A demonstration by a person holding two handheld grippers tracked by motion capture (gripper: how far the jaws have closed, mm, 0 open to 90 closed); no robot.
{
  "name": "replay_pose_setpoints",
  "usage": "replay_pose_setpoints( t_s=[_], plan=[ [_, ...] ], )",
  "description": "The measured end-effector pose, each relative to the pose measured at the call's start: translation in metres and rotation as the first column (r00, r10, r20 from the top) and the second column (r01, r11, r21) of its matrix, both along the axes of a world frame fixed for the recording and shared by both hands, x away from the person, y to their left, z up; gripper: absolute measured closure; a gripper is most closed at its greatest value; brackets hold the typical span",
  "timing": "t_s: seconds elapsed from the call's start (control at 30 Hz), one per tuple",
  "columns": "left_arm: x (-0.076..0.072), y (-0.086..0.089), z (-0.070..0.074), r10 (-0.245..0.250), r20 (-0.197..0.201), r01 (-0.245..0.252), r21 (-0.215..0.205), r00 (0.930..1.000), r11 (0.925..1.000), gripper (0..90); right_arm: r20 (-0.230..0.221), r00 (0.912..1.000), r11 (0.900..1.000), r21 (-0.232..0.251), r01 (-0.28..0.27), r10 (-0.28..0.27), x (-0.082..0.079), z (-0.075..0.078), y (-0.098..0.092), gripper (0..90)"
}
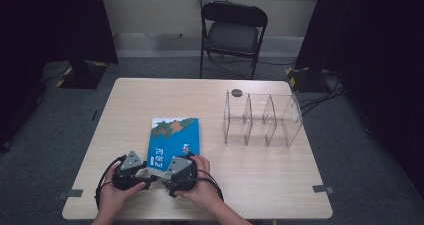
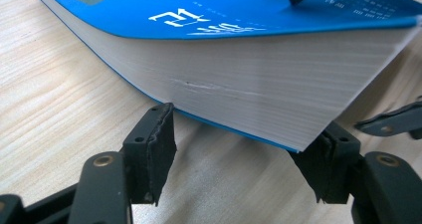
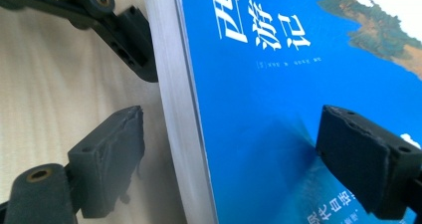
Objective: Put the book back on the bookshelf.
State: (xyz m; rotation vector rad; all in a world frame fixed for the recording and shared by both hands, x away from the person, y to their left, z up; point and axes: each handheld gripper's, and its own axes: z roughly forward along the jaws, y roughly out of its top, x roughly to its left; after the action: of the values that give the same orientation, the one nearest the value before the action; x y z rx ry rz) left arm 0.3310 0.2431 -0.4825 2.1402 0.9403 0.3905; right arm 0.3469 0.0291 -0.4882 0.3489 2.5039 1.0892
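Observation:
A thick blue paperback book (image 1: 174, 137) with white lettering lies flat near the table's front middle. My left gripper (image 1: 142, 174) is at the book's near left corner. In the left gripper view it (image 2: 239, 159) is open wide, with the white page block (image 2: 259, 92) just beyond its fingertips and not touching them. My right gripper (image 1: 182, 164) is open and straddles the book's near edge. One pad (image 3: 368, 159) rests on the blue cover (image 3: 268, 109). The other pad (image 3: 112, 157) sits just outside the page edge with a small gap.
A clear acrylic organiser (image 1: 262, 120) with three compartments stands at the right back of the wooden table (image 1: 280, 180). A black folding chair (image 1: 232, 32) stands beyond the far edge. Dark curtains flank the room.

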Motion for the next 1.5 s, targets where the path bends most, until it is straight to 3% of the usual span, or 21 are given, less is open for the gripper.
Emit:
replay_pose_setpoints(
  t_s=[0.1, 0.23, 0.33, 0.47, 0.57, 0.73, 0.87, 1.0, 1.13, 1.27, 1.37, 1.5],
  plan=[
    [0.000, -0.005, 0.003, -0.011, -0.010, 0.011, -0.017, 0.9999, 0.9998, 37.1, 0.050, 0.9986, 1.000, -0.015, 0.021, -0.020, 0.000, -0.004, 0.000, 11.5],
    [0.001, -0.009, 0.004, -0.011, -0.019, 0.010, -0.028, 0.9998, 0.9996, 37.1, 0.062, 0.9975, 0.999, -0.022, 0.034, -0.033, 0.001, -0.004, -0.001, 12.9],
    [0.001, -0.009, 0.004, -0.015, -0.017, 0.014, -0.023, 0.9997, 0.9996, 37.2, 0.112, 0.9931, 0.998, -0.056, 0.040, -0.033, 0.001, -0.002, -0.004, 24.6],
    [0.001, -0.008, 0.004, -0.018, -0.020, 0.017, -0.024, 0.9997, 0.9996, 37.2, 0.121, 0.9925, 0.998, -0.060, 0.029, -0.021, 0.001, -0.002, -0.005, 26.9],
    [0.002, -0.006, 0.003, -0.020, -0.019, 0.019, -0.052, 0.9996, 0.9985, 37.4, 0.157, 0.9876, 0.997, -0.070, 0.013, -0.002, -0.003, -0.001, -0.005, 35.9],
    [0.003, -0.004, 0.003, -0.032, -0.005, 0.032, -0.064, 0.9995, 0.9975, 36.7, 0.142, 0.9898, 0.998, -0.053, 0.023, -0.015, -0.004, 0.003, -0.007, 44.2],
    [0.003, 0.000, 0.002, -0.024, 0.004, 0.024, -0.017, 0.9997, 0.9996, 28.1, 0.119, 0.9925, 0.999, -0.028, 0.033, -0.029, -0.004, 0.007, -0.010, 50.3],
    [0.002, 0.001, -0.001, -0.025, 0.016, 0.025, 0.030, 0.9996, 0.9992, 27.0, 0.114, 0.9929, 0.999, -0.030, 0.038, -0.034, -0.005, 0.009, -0.011, 52.5],
    [0.001, 0.000, -0.001, -0.061, 0.042, 0.057, 0.082, 0.9973, 0.9950, 24.9, 0.091, 0.9950, 0.998, -0.036, 0.045, -0.041, -0.005, 0.013, -0.014, 54.0],
    [0.002, -0.001, -0.005, -0.097, 0.051, 0.091, 0.103, 0.9940, 0.9905, 24.1, 0.076, 0.9958, 0.998, -0.028, 0.054, -0.052, -0.005, 0.019, -0.019, 55.4],
    [0.003, -0.002, -0.008, -0.106, 0.048, 0.101, 0.107, 0.9932, 0.9891, 23.3, 0.058, 0.9966, 0.998, -0.011, 0.059, -0.059, -0.003, 0.032, -0.024, 57.2],
    [0.004, 0.001, -0.010, -0.103, 0.022, 0.102, 0.064, 0.9944, 0.9928, 23.2, 0.047, 0.9974, 0.998, -0.008, 0.055, -0.055, -0.002, 0.042, -0.027, 58.6]
  ],
)
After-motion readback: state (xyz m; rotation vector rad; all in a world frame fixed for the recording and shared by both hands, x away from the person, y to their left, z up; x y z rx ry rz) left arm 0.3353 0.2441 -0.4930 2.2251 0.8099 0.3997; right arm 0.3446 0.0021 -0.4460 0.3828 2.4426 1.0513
